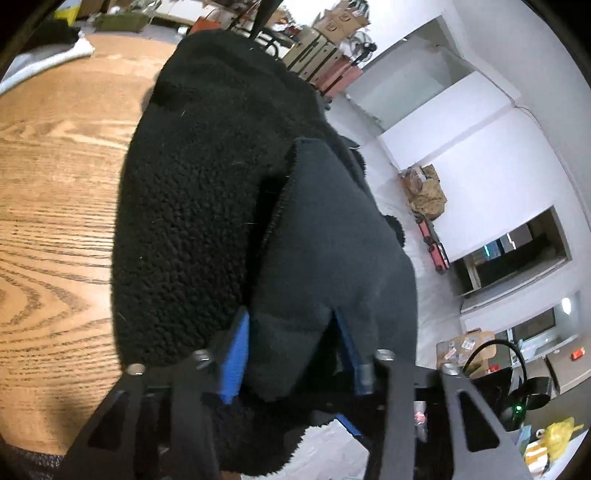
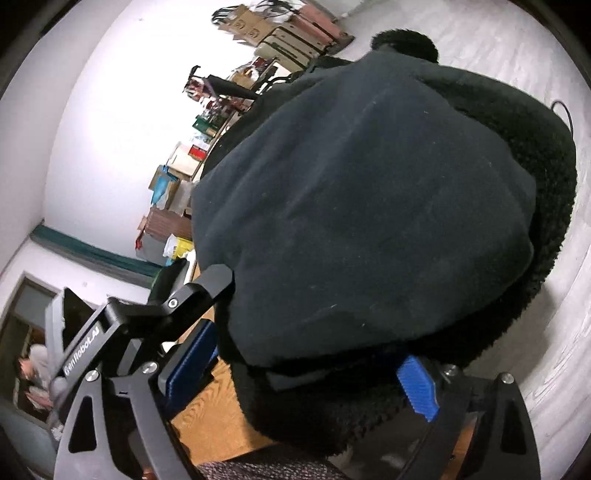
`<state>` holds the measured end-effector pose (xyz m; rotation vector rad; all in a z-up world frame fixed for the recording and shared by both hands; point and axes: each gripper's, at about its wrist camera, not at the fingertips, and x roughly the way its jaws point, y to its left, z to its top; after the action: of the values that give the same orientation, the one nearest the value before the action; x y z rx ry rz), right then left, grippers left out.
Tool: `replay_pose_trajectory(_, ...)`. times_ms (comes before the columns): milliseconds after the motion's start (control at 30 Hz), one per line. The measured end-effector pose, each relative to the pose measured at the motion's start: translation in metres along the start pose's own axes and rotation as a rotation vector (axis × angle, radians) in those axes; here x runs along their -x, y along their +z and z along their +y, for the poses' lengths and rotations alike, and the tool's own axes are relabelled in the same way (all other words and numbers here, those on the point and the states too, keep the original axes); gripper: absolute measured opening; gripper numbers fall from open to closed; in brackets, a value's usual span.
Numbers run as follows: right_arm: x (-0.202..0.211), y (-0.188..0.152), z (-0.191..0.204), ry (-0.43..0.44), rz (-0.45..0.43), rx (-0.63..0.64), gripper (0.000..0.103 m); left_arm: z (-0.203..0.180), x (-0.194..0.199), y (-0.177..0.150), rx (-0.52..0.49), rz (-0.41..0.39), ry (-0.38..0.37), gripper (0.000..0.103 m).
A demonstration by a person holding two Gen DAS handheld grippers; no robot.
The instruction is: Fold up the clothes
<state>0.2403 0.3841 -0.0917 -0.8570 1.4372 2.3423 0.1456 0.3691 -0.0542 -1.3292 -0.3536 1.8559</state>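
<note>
a cluttered storeroom or workshop: stacked cardboard boxes (image 1: 338, 22) and suitcases (image 2: 295, 37) line white walls around a wooden table (image 1: 55, 184).

Both fisheye views bend straight lines hard toward the rim, and a black vignette rings each picture. The room is evenly, coolly lit. In the left view one small lamp (image 1: 566, 305) glows at the right edge. The white wall (image 2: 122, 122) in the right view is blown out, with glare swallowing detail around the boxes. The black fleece (image 1: 192, 221) soaks up light, so its folds read as near-flat dark. It throws a soft shadow on the table (image 1: 55, 166) along its lower edge. The figure (image 2: 35, 363) far left is blurred, perhaps by motion.
</note>
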Motion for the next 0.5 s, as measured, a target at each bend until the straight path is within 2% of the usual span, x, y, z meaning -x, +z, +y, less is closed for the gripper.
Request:
replay_pose_trajectory(267, 0.033, 0.007, 0.011, 0.013, -0.125, 0.037, 0.09, 0.001, 0.009, -0.015, 0.042, 0.017, -0.066, 0.031)
replay_pose_trajectory(467, 0.035, 0.002, 0.013, 0.009, -0.121, 0.05, 0.091, 0.002, 0.015, -0.026, 0.078, 0.037, -0.118, 0.031)
replay_pose_trajectory(500, 0.034, 0.002, 0.012, 0.005, -0.11, 0.049, 0.091, 0.0, 0.017, -0.027, 0.072, 0.035, -0.089, 0.031)
